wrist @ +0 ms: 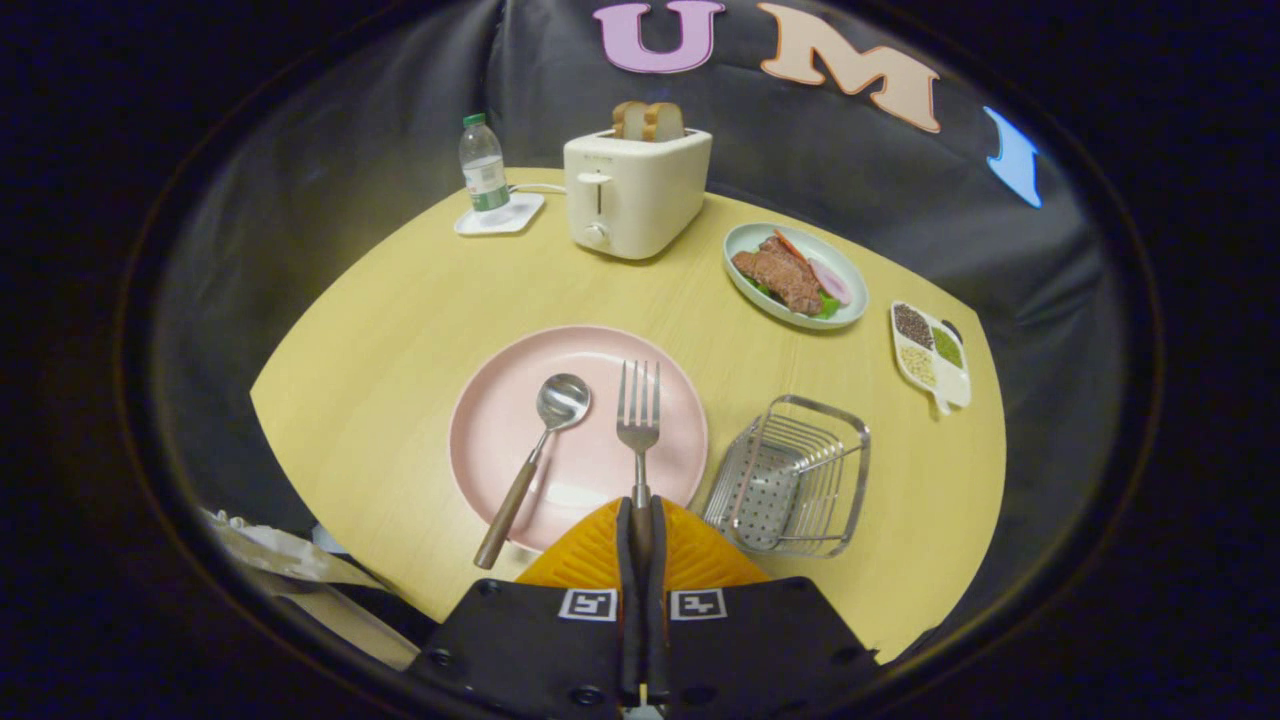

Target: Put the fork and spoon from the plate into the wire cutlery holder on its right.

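**Gripping the fork by its handle**

Clamping the fork (638, 425) between both fingers, the gripper (641, 520) holds the handle with almost no gap left; the tines point away over the pink plate (500, 430). The spoon (545, 440) lies on the plate to the left of the fork, bowl up toward the middle, its wooden handle slanting out past the plate's near rim. The wire holder (795, 475) stands on the table (400, 300) just right of the plate. Beyond them sit a toaster (630, 190) with bread, a bottle (483, 165) on a coaster, a dish (795, 275) of food and a small divided tray (930, 355).
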Demonstrator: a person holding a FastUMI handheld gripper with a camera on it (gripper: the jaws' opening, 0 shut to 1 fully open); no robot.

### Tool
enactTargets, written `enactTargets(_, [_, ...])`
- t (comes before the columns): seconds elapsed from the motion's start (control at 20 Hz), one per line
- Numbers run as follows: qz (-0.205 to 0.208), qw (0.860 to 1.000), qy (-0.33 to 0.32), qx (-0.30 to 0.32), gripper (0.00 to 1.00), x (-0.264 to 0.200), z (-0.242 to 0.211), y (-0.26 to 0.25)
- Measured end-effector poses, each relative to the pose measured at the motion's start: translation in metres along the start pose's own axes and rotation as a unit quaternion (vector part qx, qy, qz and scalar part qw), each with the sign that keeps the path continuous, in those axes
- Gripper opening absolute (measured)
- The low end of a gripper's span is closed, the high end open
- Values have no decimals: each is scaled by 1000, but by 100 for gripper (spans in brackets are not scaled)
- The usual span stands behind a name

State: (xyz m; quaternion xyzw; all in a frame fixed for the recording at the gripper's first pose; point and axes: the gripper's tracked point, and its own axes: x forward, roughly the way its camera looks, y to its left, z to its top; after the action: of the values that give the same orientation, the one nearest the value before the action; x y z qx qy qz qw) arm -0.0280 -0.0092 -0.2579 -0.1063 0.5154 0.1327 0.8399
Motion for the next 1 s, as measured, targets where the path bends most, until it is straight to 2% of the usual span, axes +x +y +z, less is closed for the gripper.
enactTargets(0.5, [-28, 998, 36, -38, 5, -34, -3, -75])
enactTargets(0.75, [-23, 994, 83, -61, 7, -33, -25, -96])
enactTargets(1.0, [-7, 992, 107, -64, 8, -21, -25, -96])
